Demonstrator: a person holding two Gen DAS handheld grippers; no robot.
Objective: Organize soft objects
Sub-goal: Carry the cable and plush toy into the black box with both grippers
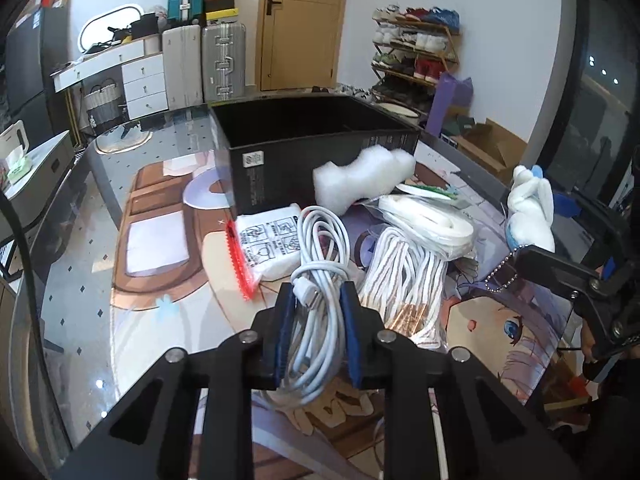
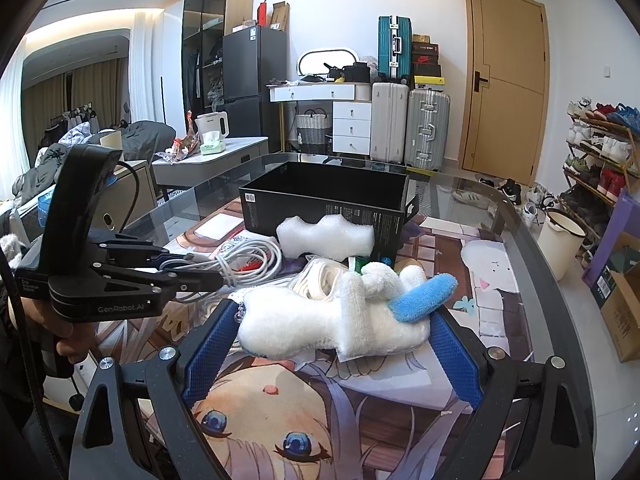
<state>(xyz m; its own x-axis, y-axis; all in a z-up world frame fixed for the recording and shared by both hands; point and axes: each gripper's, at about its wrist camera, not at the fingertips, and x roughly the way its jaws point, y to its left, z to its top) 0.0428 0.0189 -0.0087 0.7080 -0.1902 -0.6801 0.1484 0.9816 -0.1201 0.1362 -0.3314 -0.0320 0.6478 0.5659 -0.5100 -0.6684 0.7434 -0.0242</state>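
Note:
My left gripper is shut on a coiled white power cable, its blue pads pressing both sides of the bundle; the right wrist view shows the same gripper at the left with the cable trailing from it. My right gripper stands wide and grips a white plush toy with a blue ear, its pads against both ends. In the left wrist view the plush toy hangs above the table at the right, a ball chain dangling. An open black box stands behind, with a white foam piece leaning on it.
On the table's anime-print mat lie a bagged white rope, a bagged white strap and a white packet with a red edge. The glass table's edge curves at the right, past it a bucket and cardboard boxes.

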